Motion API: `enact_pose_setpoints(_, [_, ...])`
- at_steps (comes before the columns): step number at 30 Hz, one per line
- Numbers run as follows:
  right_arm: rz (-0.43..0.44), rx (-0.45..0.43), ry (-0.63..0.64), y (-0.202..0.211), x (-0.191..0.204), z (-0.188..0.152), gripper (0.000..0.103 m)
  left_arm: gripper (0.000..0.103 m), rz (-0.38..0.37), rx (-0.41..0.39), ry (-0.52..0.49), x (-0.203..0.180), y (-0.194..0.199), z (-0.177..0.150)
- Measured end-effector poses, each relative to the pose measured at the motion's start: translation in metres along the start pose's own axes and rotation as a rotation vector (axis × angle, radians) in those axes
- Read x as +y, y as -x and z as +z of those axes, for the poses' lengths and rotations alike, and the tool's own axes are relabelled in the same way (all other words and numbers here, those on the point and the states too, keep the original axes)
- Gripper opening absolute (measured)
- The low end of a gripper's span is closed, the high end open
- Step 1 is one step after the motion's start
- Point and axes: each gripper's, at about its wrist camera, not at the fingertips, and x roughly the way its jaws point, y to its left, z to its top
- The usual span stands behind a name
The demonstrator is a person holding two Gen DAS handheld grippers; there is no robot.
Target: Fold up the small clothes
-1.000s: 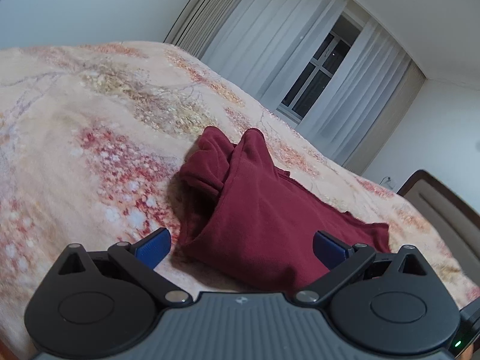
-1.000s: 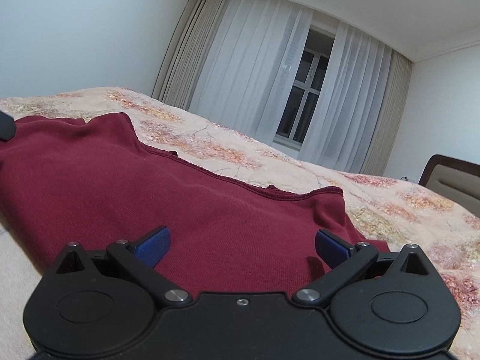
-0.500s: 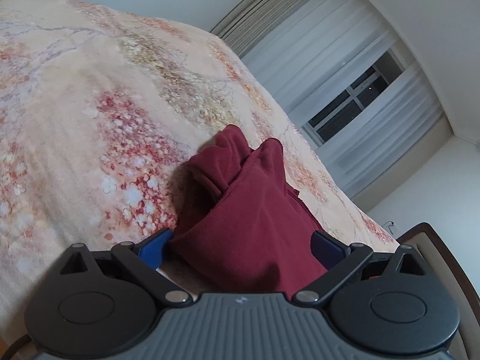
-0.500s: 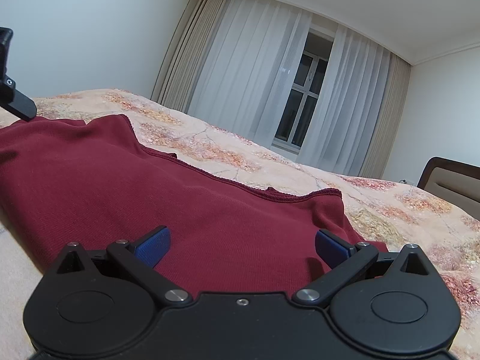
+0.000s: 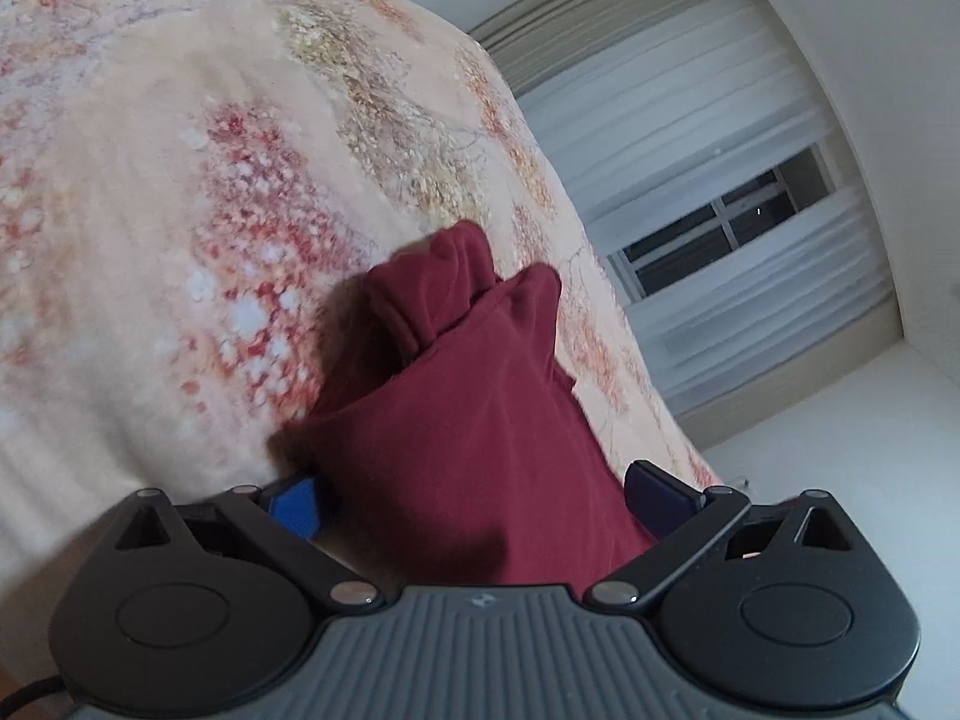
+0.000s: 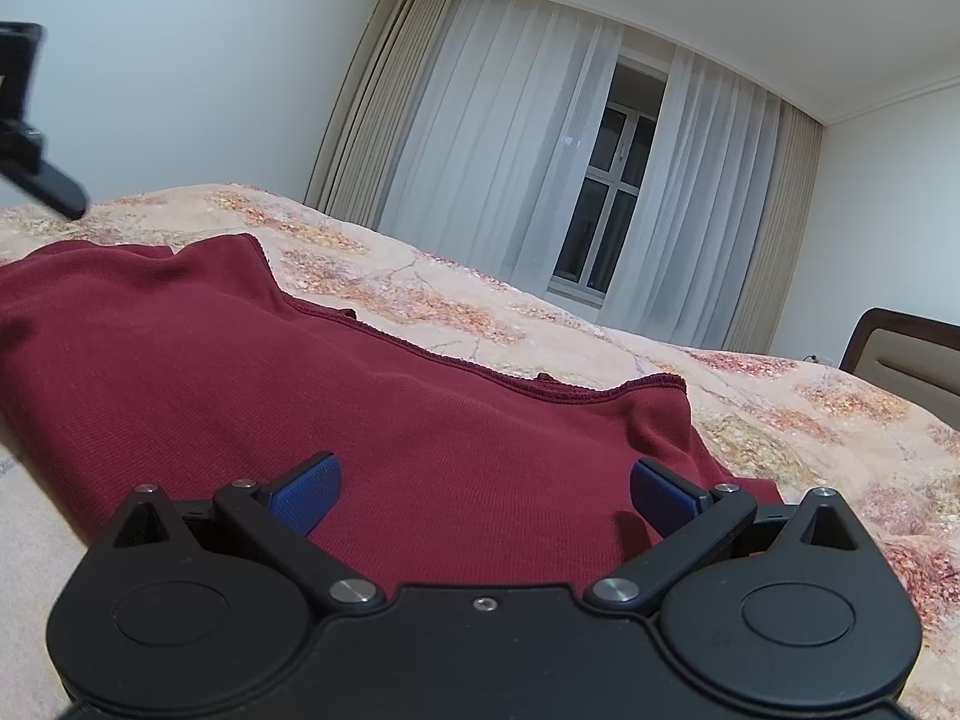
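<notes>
A dark red garment (image 6: 372, 414) lies on the floral bedspread (image 5: 150, 228). Left gripper (image 5: 474, 495) and right gripper (image 6: 486, 486) both gape wide over it.

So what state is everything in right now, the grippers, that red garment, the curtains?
Left gripper: open, fingers either side of the garment's end.
Right gripper: open, over the garment.
Garment: lying on the bed, partly folded, one end bunched.
Sheer curtains: drawn, gap at the window.
</notes>
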Motion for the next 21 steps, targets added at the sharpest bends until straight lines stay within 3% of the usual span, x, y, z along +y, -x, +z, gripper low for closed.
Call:
enact_pose_setpoints(2, [0.005,0.001,-0.006,0.0,-0.001,0.0,0.102,0.094,0.019,-0.024,0.017,-0.003,-0.005,0.003])
enact_pose_setpoints(6, [0.012,-0.001,-0.016,0.0,-0.004,-0.001,0.102,0.06,0.048,-0.078,0.023,-0.001,-0.008,-0.001])
enact_pose_setpoints(15, [0.017,-0.001,-0.024,0.0,-0.004,-0.001,0.102,0.054,0.065,-0.105,0.024,0.003,-0.014,-0.001])
enact_pose_setpoints(16, [0.018,-0.002,-0.025,0.0,-0.004,-0.001,0.102,0.051,0.063,-0.111,0.02,0.002,-0.014,-0.001])
enact_pose_setpoints(18, [0.025,-0.005,-0.036,0.0,-0.006,-0.001,0.102,0.029,0.057,-0.116,-0.005,-0.002,-0.015,-0.001])
enact_pose_setpoints(21, [0.062,0.01,-0.078,0.0,-0.014,0.0,0.103,0.02,0.037,-0.124,-0.039,-0.007,-0.013,0.0])
